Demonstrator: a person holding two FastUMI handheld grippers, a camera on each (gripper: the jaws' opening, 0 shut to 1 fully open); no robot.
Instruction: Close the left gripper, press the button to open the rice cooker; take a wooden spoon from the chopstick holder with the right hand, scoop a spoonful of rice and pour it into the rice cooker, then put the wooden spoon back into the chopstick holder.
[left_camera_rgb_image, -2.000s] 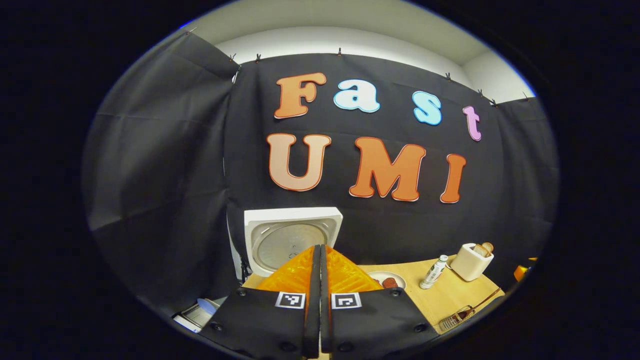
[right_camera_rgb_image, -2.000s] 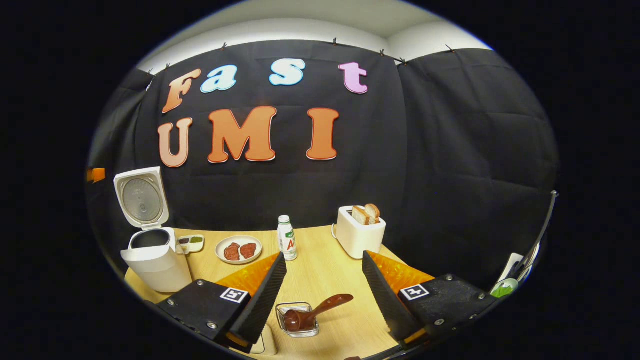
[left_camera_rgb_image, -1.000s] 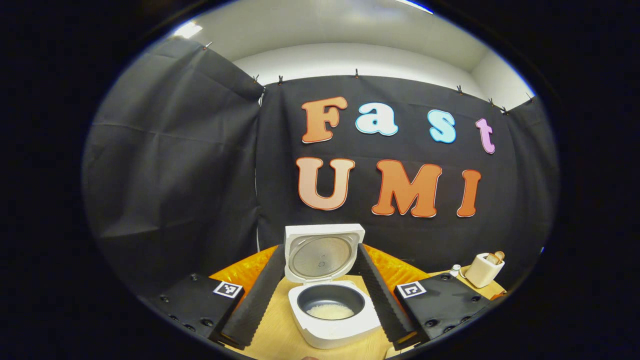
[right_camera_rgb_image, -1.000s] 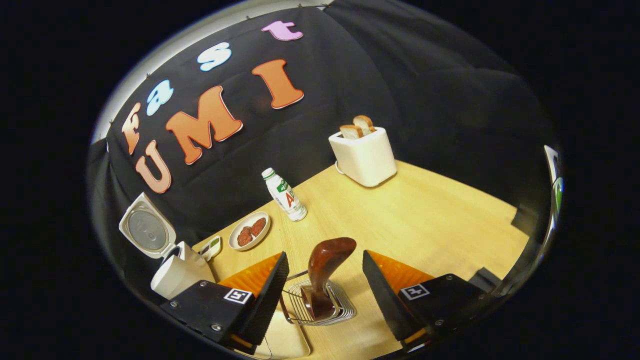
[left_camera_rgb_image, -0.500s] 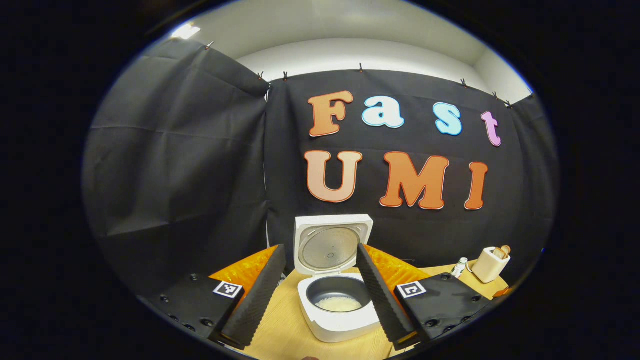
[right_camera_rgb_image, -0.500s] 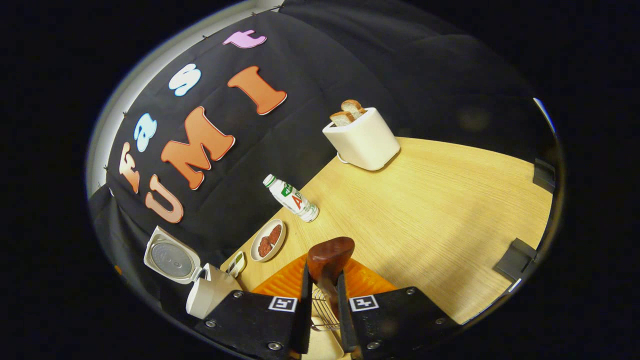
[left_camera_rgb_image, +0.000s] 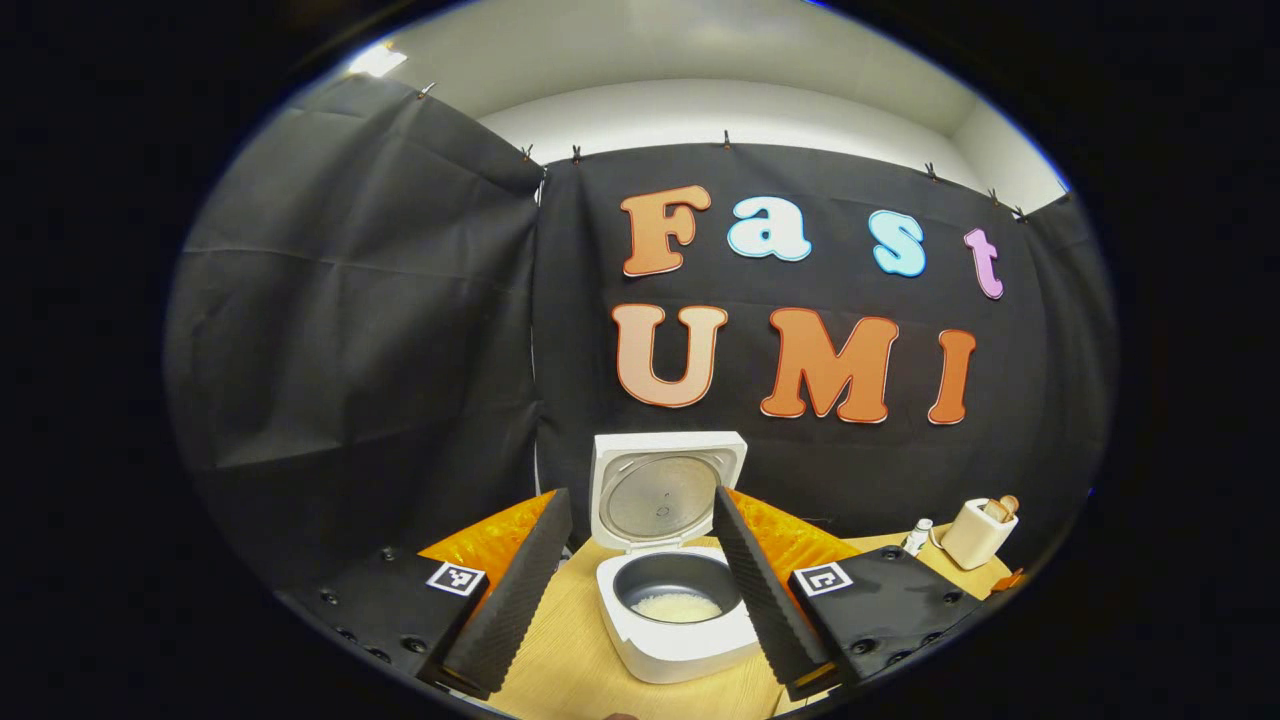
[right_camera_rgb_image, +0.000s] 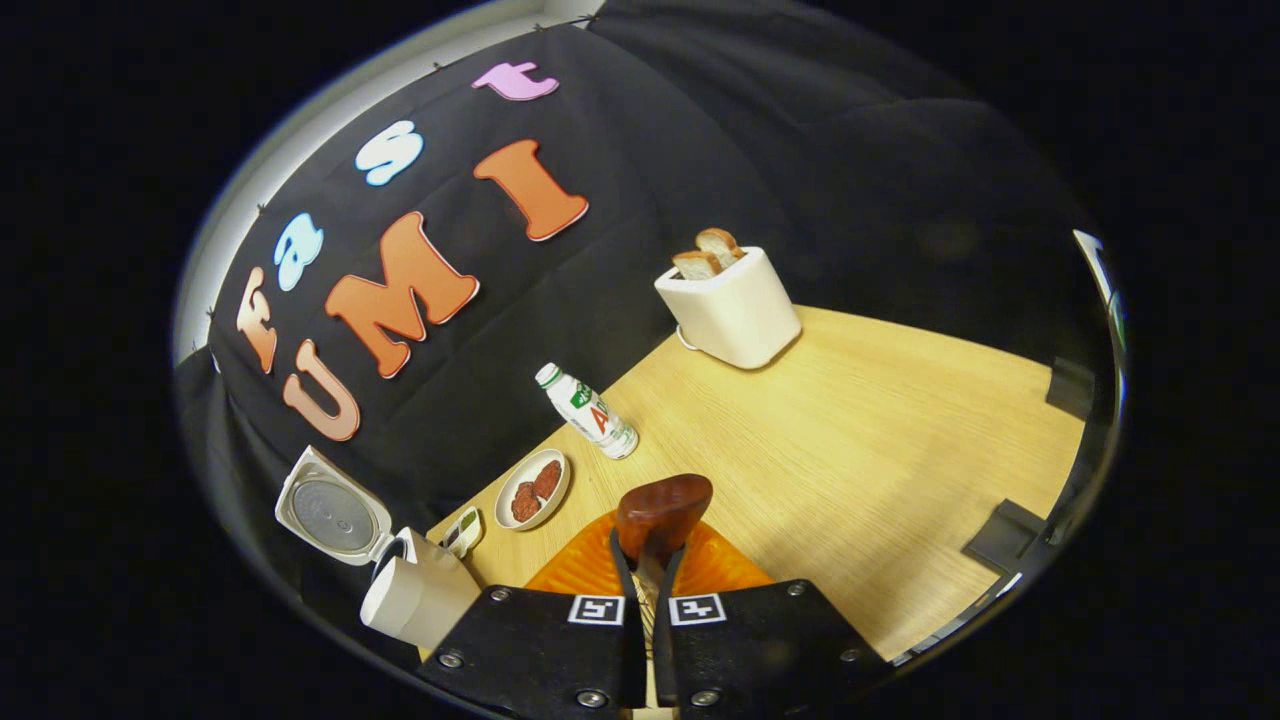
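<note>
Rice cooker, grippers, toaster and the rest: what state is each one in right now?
Rice cooker: lid up, some rice in the pot.
Left gripper: open, holds nothing.
Right gripper: shut on the wooden spoon.
Toaster: bread slices sticking up.
Bottle: upright, capped.
Plate: two brownish pieces on it.

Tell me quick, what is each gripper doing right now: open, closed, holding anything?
Left gripper: open, holding nothing, in front of the open rice cooker.
Right gripper: closed on the wooden spoon.
</note>
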